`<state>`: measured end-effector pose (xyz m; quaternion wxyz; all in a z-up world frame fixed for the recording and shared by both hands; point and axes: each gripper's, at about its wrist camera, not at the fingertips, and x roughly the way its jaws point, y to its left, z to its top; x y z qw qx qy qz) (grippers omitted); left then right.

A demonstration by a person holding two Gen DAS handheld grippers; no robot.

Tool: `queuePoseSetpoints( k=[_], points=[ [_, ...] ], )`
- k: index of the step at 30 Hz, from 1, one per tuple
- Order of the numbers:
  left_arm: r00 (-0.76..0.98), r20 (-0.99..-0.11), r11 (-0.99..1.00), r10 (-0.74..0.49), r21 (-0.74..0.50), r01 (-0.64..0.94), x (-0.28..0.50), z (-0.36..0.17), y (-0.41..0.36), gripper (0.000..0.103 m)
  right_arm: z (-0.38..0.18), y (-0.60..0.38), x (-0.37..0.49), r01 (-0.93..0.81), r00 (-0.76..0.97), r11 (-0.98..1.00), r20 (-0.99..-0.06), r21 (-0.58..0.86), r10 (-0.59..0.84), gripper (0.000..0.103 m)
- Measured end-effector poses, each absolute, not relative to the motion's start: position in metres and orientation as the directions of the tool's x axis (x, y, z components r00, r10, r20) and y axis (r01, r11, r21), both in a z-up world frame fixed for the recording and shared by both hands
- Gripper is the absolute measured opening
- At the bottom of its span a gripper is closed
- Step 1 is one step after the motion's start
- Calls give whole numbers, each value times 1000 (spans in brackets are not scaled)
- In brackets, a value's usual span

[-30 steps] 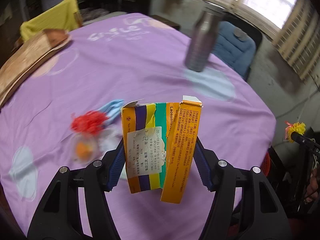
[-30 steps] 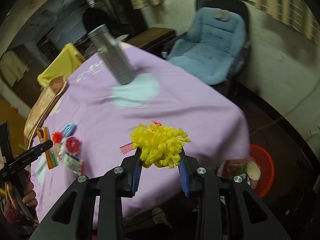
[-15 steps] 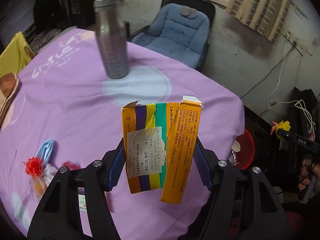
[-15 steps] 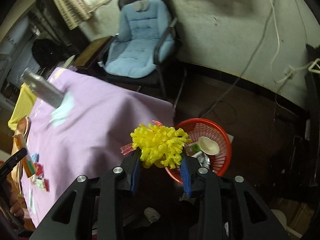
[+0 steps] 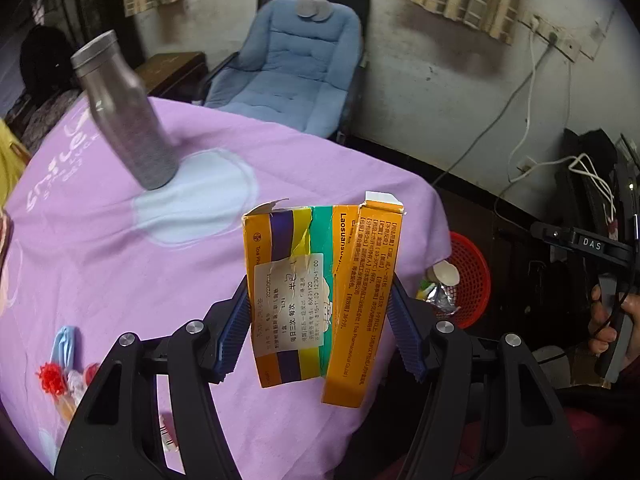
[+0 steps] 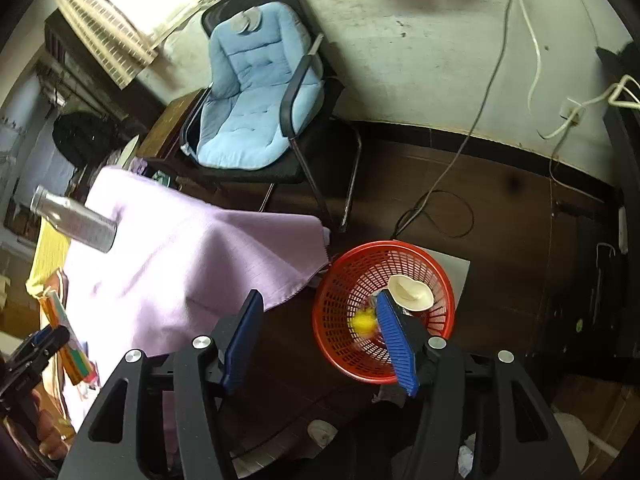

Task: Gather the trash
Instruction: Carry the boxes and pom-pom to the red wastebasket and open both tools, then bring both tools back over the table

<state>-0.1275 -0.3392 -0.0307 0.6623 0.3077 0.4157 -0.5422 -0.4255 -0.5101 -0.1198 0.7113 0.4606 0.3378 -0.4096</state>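
Left of the left gripper's (image 5: pixel 320 320) fingers, small red and blue scraps of litter (image 5: pixel 60 364) lay on the purple tablecloth (image 5: pixel 120 260), and a grey metal bottle (image 5: pixel 124 112) stood well beyond them. The two blue ribbed pads (image 5: pixel 234 332) were pinched on the sides of a torn, flattened orange medicine carton with purple, yellow and green stripes (image 5: pixel 320 300), which stood upright between them over the table's edge. To the right of those fingers, down on the floor, sat a round red plastic mesh basket (image 5: pixel 474 276) holding a crumpled paper cup (image 5: pixel 442 272) and a foil wrapper.

In the right wrist view, the right gripper (image 6: pixel 320 340) hung over the dark floor with its jaws opening and nothing between them. Its left pad (image 6: pixel 242 340) was in front of the drooping cloth; its right pad (image 6: pixel 396 344) overlapped the basket (image 6: pixel 344 276). Just left of that pad, a fuzzy yellow pom-pom (image 6: pixel 364 322), blurred, was inside the basket, clear of both fingers, near the cup (image 6: pixel 410 292).
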Motion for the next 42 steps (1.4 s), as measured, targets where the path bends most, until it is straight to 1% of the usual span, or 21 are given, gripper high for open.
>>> queuePoseSetpoints(
  k=[10,20,23,24,25,27,33,36,42],
  points=[
    [-41,-891,39,-451,-66,997,-181,-45,-387,63,-114,-503,-468,912,411,152,-852,382,-324,59],
    [-172,-905,-179,-390,-108,978,-257,-73,-438,63,-119,-491,-519,924,367,39,-856,380,-364,59],
    [-198,-909,-230,-366,-118,966,-279,-82,-454,65,-122,-487,-534,925,351,-1,-858,379,-376,60],
    [-193,-915,-243,-355,-109,964,-286,-85,-458,70,-123,-485,-540,925,346,-17,-858,380,-379,60],
    [-183,-918,-250,-351,-96,963,-291,-88,-462,78,-125,-484,-545,924,341,-30,-859,381,-382,60],
    [-161,-924,-255,-348,-72,964,-300,-90,-467,83,-128,-482,-554,921,336,-56,-860,385,-385,60],
    [-135,-921,-250,-366,-43,967,-296,-84,-466,88,-132,-484,-559,914,344,-74,-856,400,-385,61],
    [-120,-917,-199,-380,-46,979,-277,-78,-460,89,-129,-490,-545,913,365,-34,-851,406,-377,61],
    [-57,-907,-48,-418,-40,998,-225,-63,-433,89,-113,-502,-491,905,423,117,-837,409,-346,62]
  ],
)
